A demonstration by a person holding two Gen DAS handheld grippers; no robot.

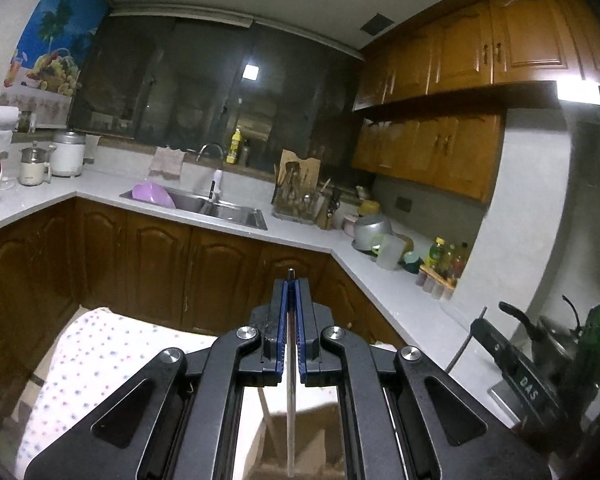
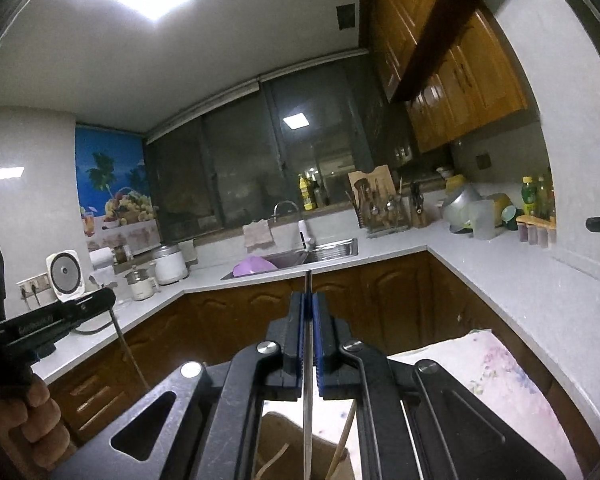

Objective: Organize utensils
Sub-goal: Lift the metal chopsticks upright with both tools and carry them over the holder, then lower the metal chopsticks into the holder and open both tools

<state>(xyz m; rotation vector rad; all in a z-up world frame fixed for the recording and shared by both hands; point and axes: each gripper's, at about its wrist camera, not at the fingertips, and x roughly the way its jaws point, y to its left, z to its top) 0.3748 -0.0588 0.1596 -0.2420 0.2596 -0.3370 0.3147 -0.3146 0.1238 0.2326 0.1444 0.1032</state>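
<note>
Nearest, the left gripper [image 1: 291,280] was clamped on a thin metal utensil [image 1: 290,400], its rod running between the blue pads and poking just past the tips. The right gripper [image 2: 309,296] pinched a similar slim metal utensil [image 2: 307,412] the same way. Below both lay a dotted cloth [image 1: 80,360]. Far beyond, on the pale countertop [image 1: 300,236], sat the steel sink [image 1: 220,208], and to its right a utensil rack [image 1: 300,196] crowded with cutlery.

White countertop [image 1: 100,184]; brown wooden cabinets [image 1: 160,264]; purple basin [image 1: 153,193]; yellow bottle [image 1: 233,146]; polka-dotted white cloth [image 1: 84,360]; blue gripper pads [image 1: 284,300].
</note>
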